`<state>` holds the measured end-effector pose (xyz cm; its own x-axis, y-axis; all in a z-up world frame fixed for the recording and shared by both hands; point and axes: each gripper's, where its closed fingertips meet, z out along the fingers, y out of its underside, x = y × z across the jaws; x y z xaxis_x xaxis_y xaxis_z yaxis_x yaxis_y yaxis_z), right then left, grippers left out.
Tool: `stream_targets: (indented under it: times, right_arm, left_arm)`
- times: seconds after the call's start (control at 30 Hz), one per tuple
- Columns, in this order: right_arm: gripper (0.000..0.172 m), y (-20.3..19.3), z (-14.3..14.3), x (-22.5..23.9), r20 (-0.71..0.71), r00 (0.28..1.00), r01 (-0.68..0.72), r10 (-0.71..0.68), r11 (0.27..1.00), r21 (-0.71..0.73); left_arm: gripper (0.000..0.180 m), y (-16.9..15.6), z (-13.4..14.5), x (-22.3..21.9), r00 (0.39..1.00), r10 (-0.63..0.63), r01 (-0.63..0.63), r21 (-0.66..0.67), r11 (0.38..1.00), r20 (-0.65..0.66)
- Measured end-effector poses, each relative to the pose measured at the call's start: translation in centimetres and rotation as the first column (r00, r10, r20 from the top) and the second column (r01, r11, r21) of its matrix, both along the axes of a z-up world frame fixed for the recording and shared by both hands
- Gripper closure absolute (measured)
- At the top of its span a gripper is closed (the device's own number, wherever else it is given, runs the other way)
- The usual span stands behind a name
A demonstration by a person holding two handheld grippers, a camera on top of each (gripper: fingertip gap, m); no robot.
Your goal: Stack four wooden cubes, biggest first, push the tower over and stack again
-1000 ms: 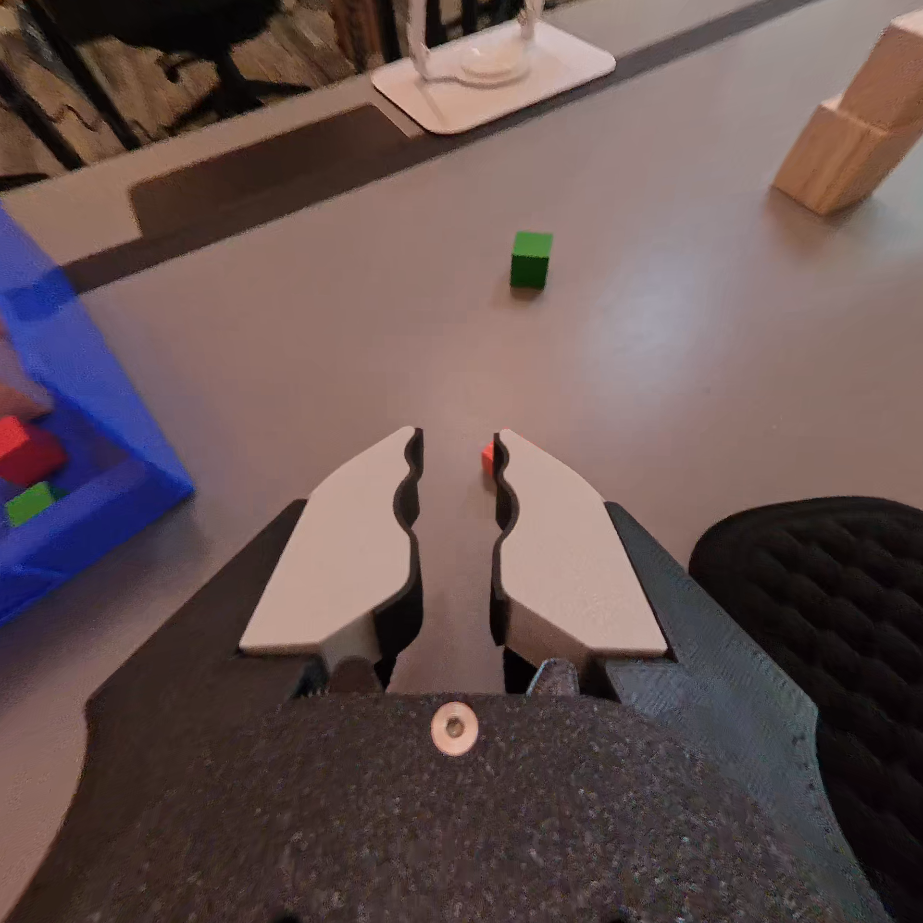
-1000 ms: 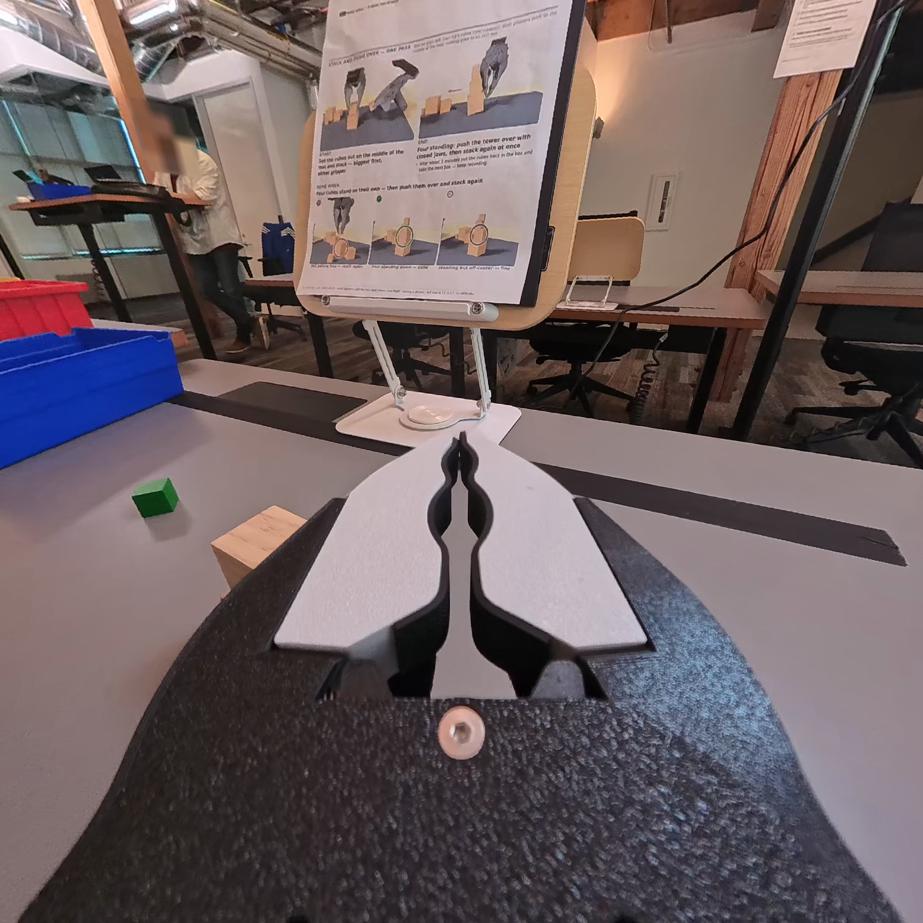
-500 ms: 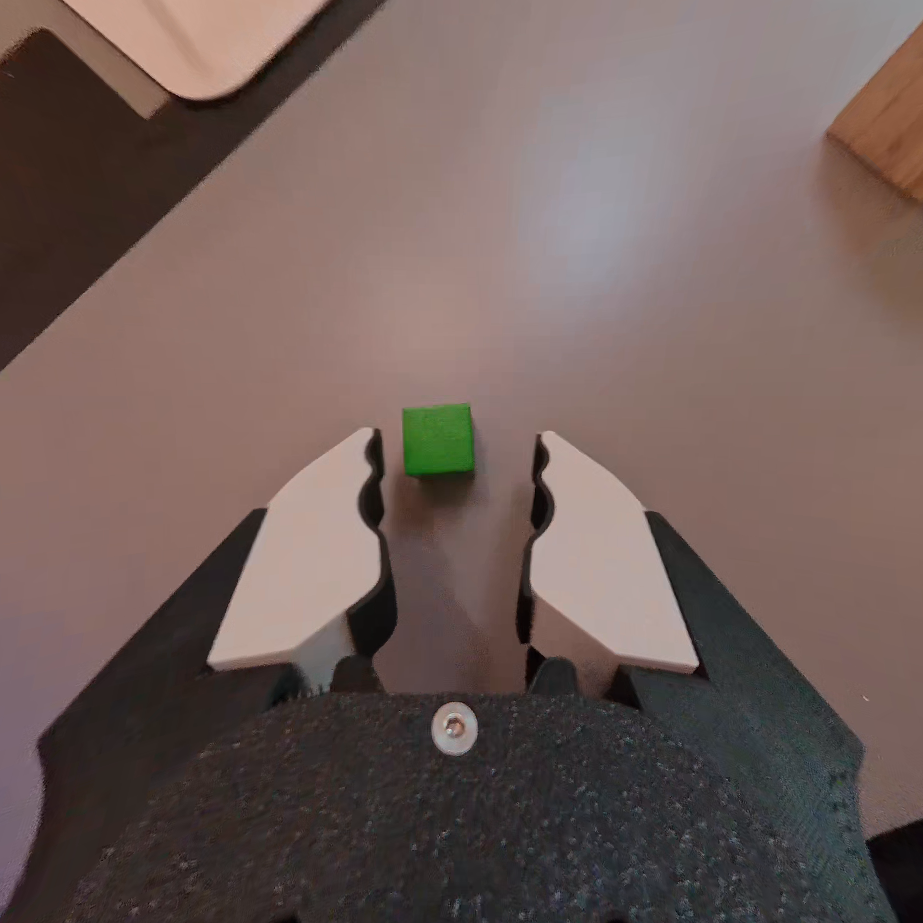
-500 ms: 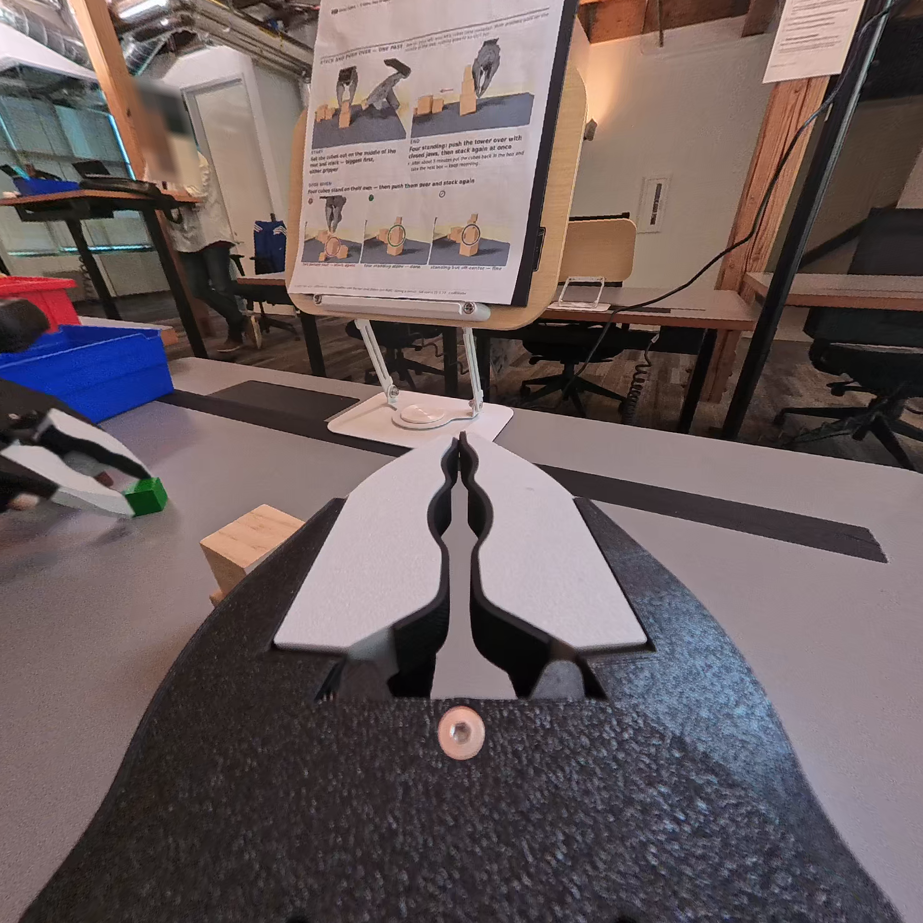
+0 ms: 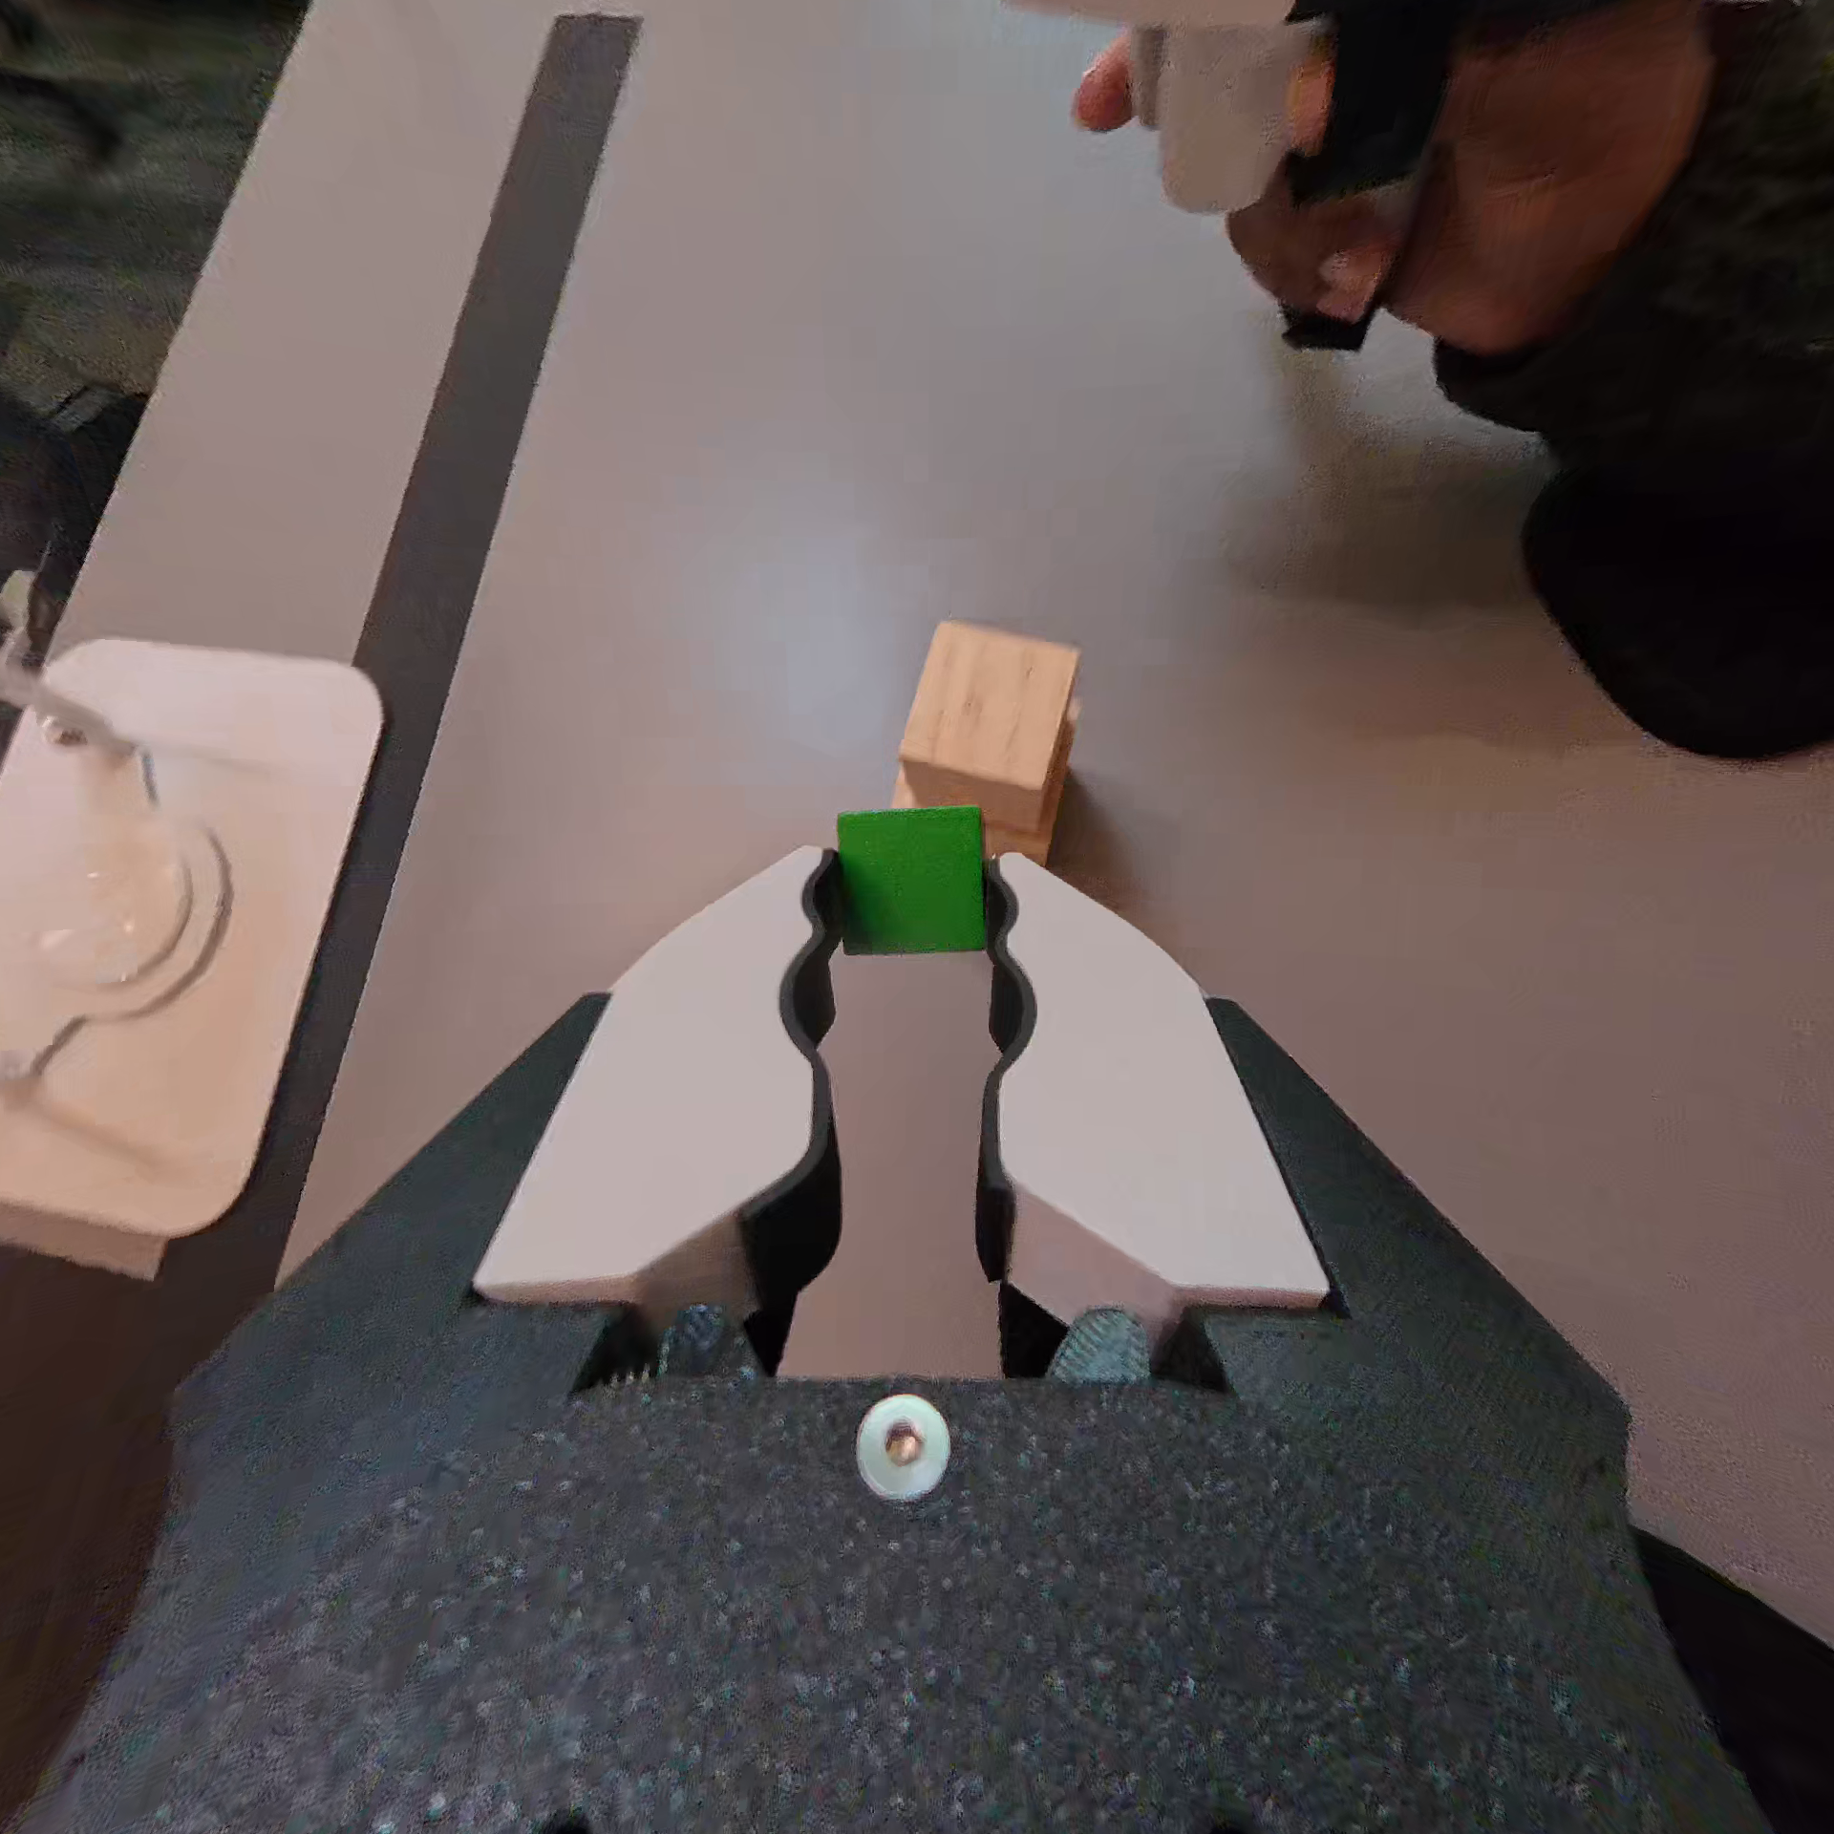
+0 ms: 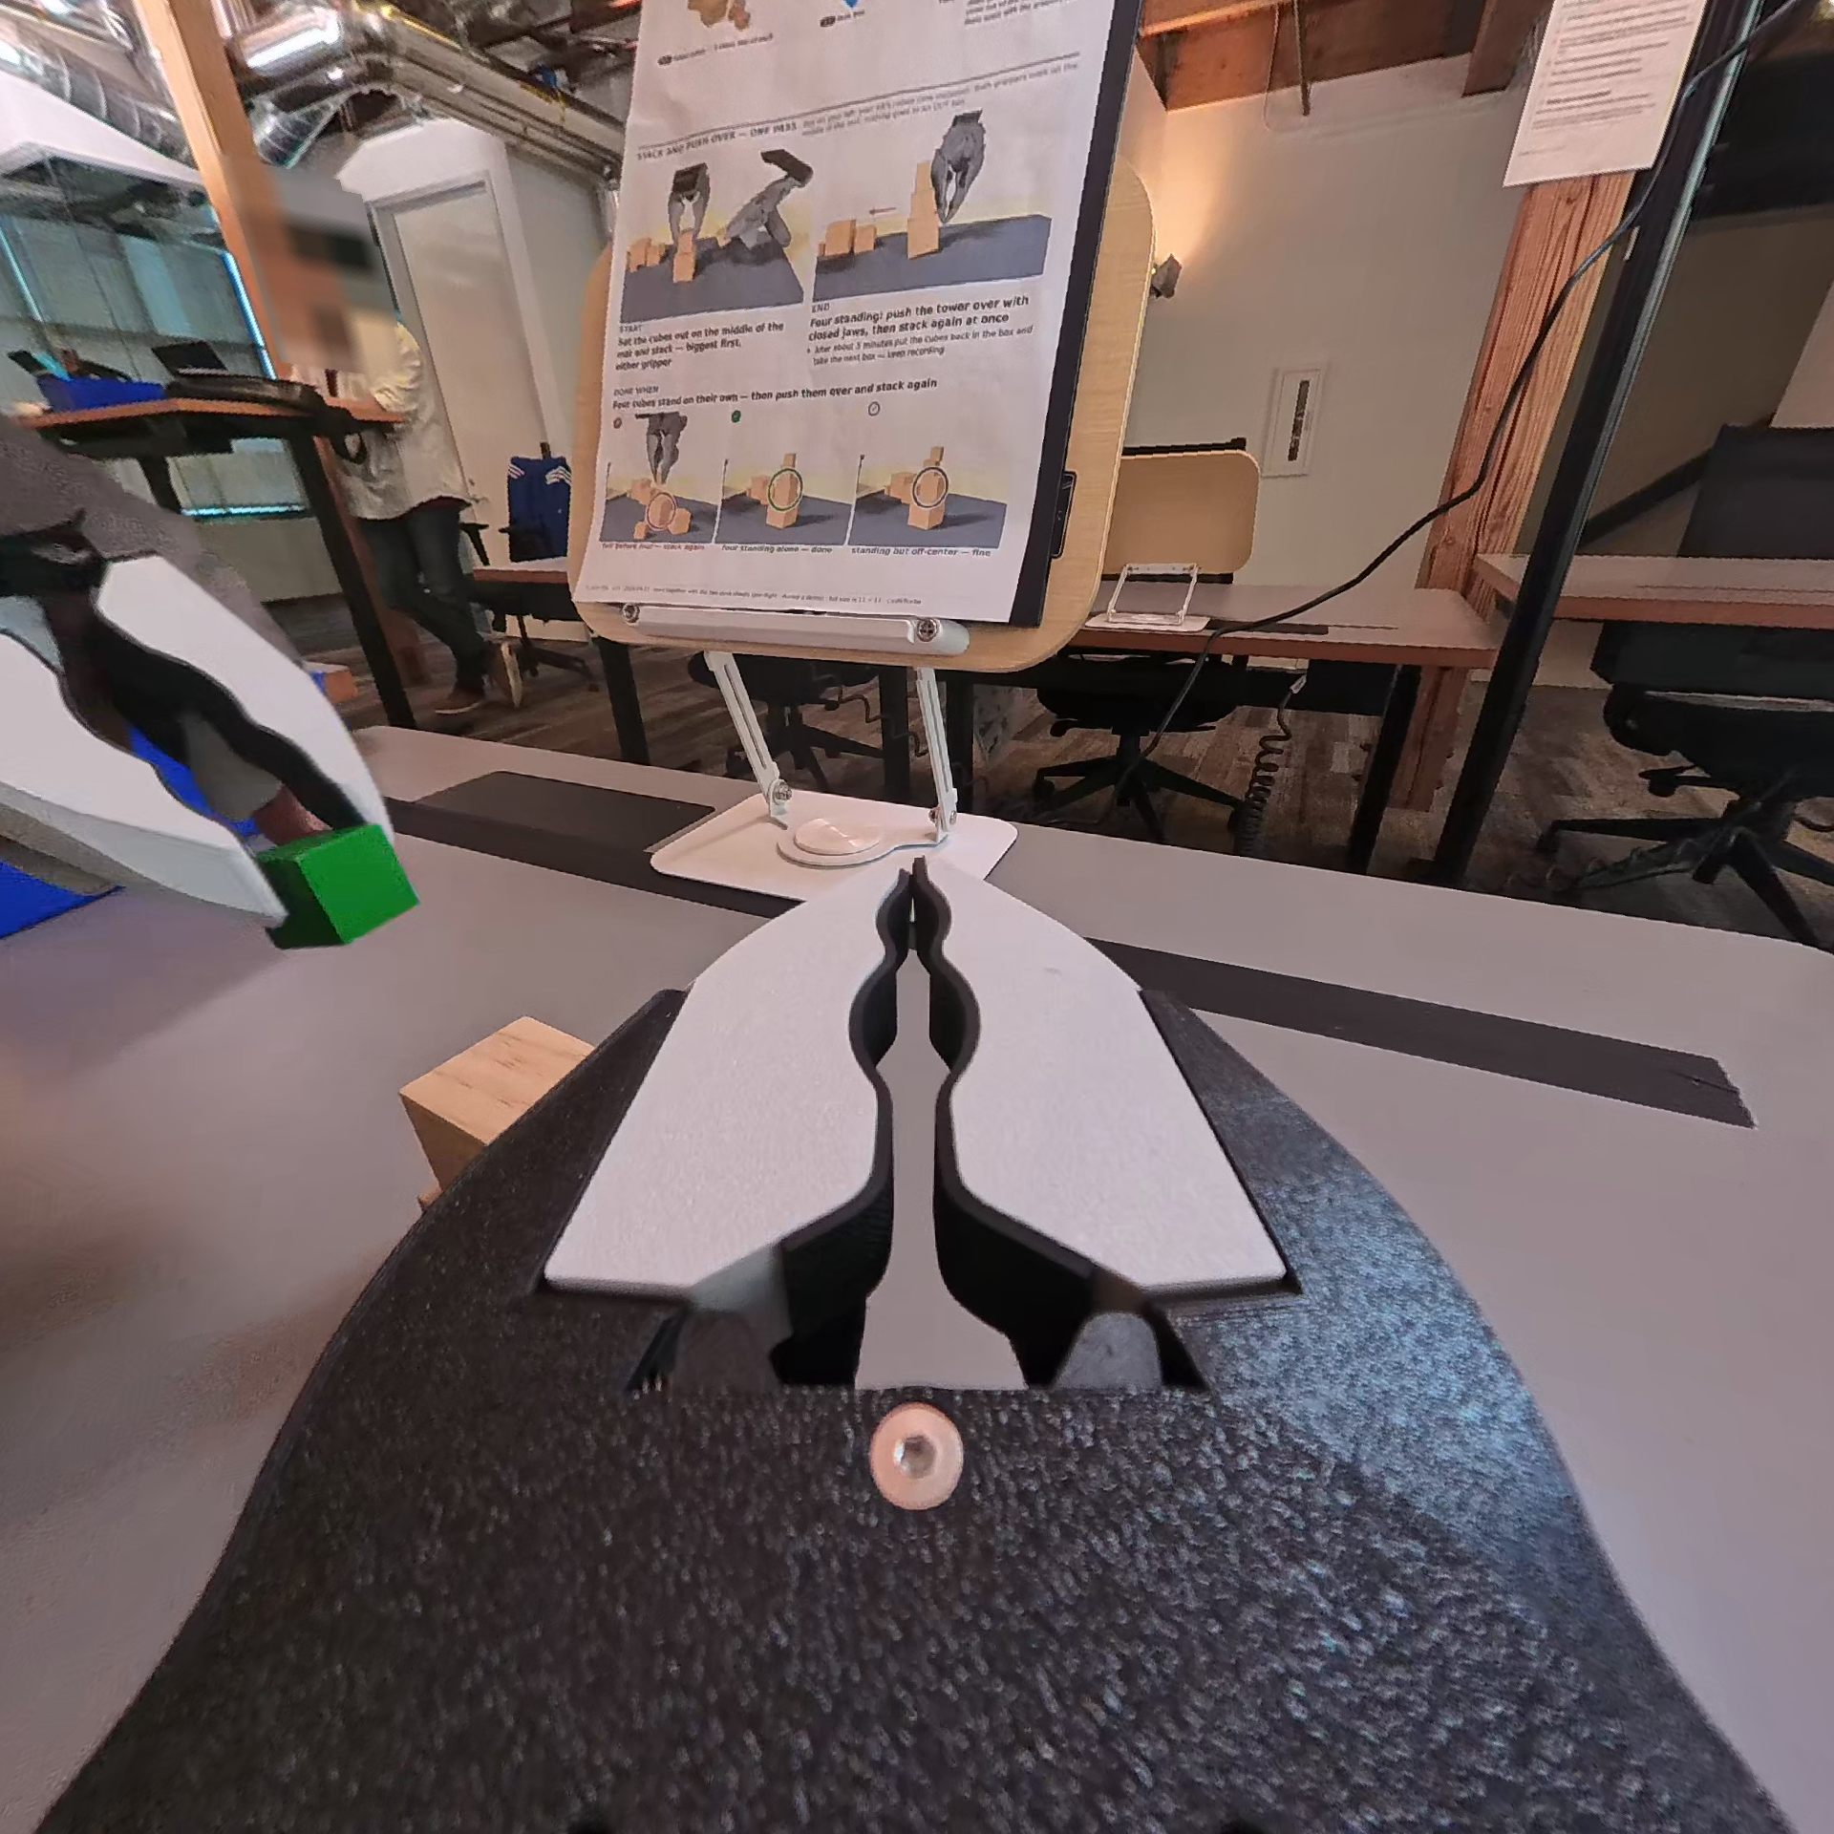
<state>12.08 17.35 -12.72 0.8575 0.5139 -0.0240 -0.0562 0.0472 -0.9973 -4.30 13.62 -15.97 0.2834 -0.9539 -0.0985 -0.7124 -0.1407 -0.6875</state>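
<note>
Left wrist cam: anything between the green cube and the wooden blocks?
Nothing. The green cube, clamped in the left gripper, overlaps the wooden blocks in that view; the right wrist view shows only air between them.

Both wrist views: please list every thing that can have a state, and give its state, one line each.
Left tongs: shut on the green cube, off the table.
Green cube: gripped on both sides, lifted.
Right tongs: shut, tips meeting on nothing.
Wooden blocks: stacked, standing on the table.
Paper stand: upright, holding a printed sheet.
</note>
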Motion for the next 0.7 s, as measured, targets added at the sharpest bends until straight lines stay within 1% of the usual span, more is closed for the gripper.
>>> stream_targets:
  times: [0.1, 0.23, 0.47, 0.7]
  right_arm:
    - [0.172, 0.0, 0.2, 0.2, -0.003, 1.000, 0.006, -0.006, 1.000, 0.007]
    - [0.172, -0.1, 0.6, 0.3, -0.012, 1.000, 0.007, -0.007, 1.000, 0.017]
    - [0.172, -0.2, 0.8, 0.3, -0.016, 1.000, 0.002, -0.002, 1.000, 0.021]
    - [0.172, -0.1, 0.7, 0.2, -0.014, 1.000, -0.003, 0.004, 1.000, 0.014]
  left_arm:
    - [0.153, 0.3, -0.7, 2.5, 0.994, -0.090, 0.088, -0.031, 0.996, -0.054]
    - [0.153, 0.6, -1.9, 4.4, 0.983, -0.164, 0.157, -0.075, 0.985, -0.084]
    - [0.153, 0.4, -3.0, 5.6, 0.968, -0.215, 0.203, -0.108, 0.973, -0.126]
    - [0.153, 0.0, -3.4, 6.0, 0.951, -0.263, 0.251, -0.092, 0.964, -0.160]
